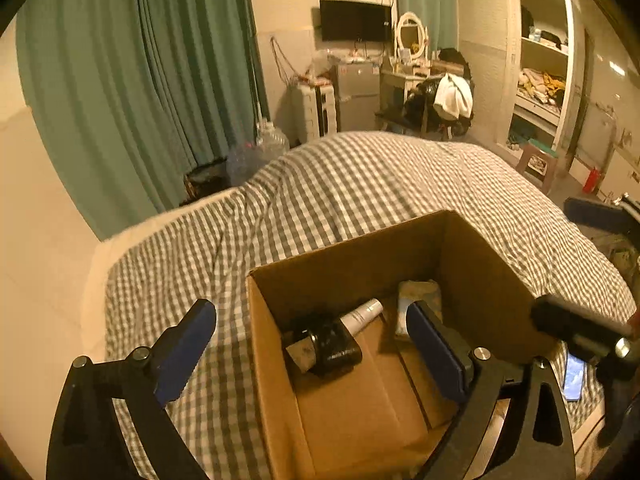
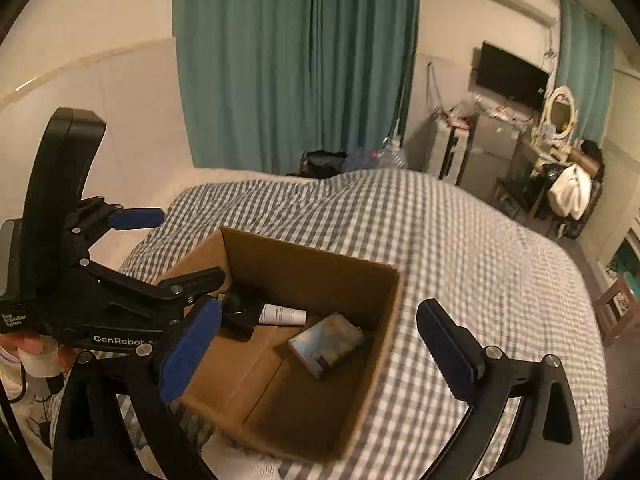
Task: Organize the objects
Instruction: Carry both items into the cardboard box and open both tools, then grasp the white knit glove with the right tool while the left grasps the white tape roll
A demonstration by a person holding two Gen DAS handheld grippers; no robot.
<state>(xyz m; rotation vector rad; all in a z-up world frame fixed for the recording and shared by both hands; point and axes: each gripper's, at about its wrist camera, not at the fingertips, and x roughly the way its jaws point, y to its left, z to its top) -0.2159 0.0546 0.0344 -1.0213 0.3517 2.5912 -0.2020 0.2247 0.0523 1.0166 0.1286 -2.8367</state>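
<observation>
An open cardboard box (image 1: 360, 248) sits on the checked bed; it also shows in the right wrist view (image 2: 312, 264). Inside lie a black device (image 1: 328, 346), a white tube (image 1: 362, 316) and a worn packet (image 2: 326, 344). My left gripper (image 1: 312, 344) is open and empty, straddling the box's left wall, one finger inside. My right gripper (image 2: 320, 340) is open and empty above the box, its jaws spanning the box's width. The left gripper's body (image 2: 100, 300) shows at the left of the right wrist view.
A phone (image 1: 574, 376) lies on the grey checked bedspread (image 1: 360, 176) right of the box. Green curtains (image 1: 140, 80), a TV (image 1: 354, 20), a dresser with chair and an open wardrobe (image 1: 540, 72) stand beyond the bed.
</observation>
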